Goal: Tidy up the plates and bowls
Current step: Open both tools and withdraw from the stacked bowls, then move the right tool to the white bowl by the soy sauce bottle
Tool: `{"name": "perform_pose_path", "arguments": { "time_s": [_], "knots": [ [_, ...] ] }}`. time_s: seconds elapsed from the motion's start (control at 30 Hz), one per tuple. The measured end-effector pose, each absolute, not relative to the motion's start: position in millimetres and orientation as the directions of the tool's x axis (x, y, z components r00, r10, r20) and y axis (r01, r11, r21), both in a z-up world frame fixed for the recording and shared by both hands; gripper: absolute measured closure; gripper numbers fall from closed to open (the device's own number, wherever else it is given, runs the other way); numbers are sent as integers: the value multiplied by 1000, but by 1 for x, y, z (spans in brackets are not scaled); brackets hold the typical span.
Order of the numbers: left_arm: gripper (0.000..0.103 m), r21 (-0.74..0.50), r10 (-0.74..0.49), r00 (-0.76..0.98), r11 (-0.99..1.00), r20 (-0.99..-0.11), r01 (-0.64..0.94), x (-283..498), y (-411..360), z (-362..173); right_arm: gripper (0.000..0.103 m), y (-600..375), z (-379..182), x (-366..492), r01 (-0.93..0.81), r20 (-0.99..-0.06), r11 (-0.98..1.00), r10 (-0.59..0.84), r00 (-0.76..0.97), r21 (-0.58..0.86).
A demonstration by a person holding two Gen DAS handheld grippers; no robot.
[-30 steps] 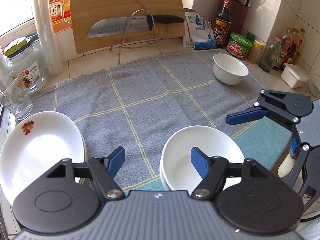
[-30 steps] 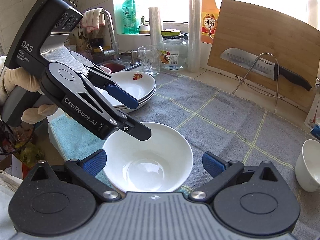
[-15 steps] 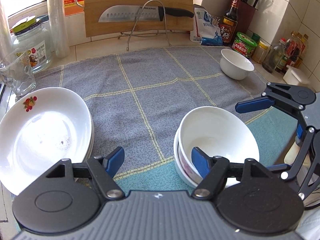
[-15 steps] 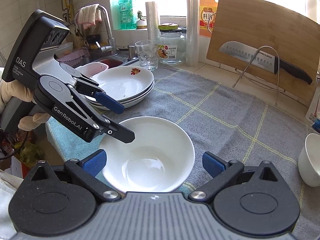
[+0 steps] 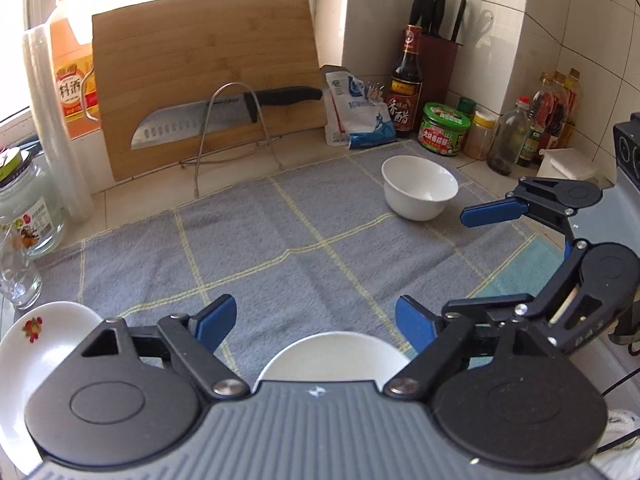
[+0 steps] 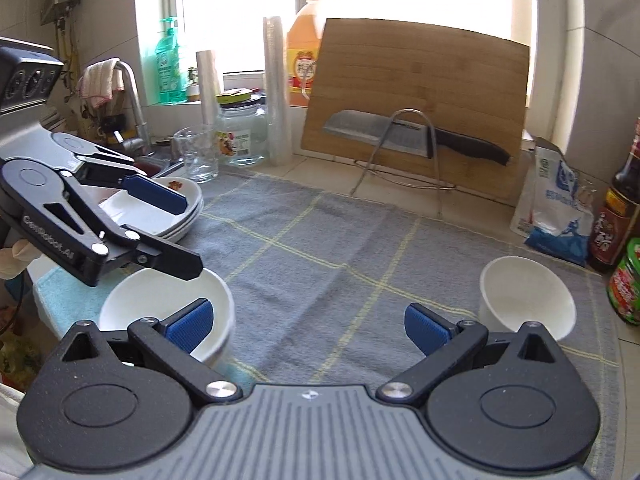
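Bowls, stacked (image 6: 160, 304), sit mouth-up at near edge of the grey checked towel (image 5: 280, 248), just under left hand-held gripper (image 5: 316, 320); round, so no long axis. Top bowl looks empty. Left jaws are opening, rim below them, pads not touching it. Small white bowl (image 5: 420, 192) stands upright, empty, at far right of towel, well apart from the stack. Plate stack (image 6: 172, 212) w/ red fruit print lies flat at towel's left edge, nothing on it. Right hand-held gripper (image 6: 308, 328) is spread wide, gripping nothing, only towel between its pads, small bowl to its right. Behind on the surface: cutting board (image 5: 208, 80) leaning on wall, knife (image 5: 224, 114) on wire rack w/ handle to the right, glass jar (image 5: 28, 204), sauce bottle (image 5: 406, 80), salt bag (image 5: 360, 112).
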State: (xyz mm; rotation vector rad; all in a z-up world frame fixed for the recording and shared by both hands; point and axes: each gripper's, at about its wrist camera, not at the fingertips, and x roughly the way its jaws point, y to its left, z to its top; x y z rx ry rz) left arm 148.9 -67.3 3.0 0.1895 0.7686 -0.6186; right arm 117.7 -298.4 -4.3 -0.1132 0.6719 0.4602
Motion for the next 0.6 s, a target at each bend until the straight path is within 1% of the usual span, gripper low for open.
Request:
{"name": "perform_pose_path", "arguments": {
  "time_s": [0.3,0.47,0.6],
  "knots": [
    [9,-51,-455,584,816,-672,576,148,-150,-10,0,-383,-18,138,-308,-652,951,236,720,5],
    [9,-17,-433,621,829,-653,559,148,-195,-20,0,-420,-25,156,-283,-661,959,216,719,5],
    [9,3,-421,632,831,-650,556,153,-228,-40,0,-441,-33,175,-274,-666,961,224,712,31]
  ]
}}
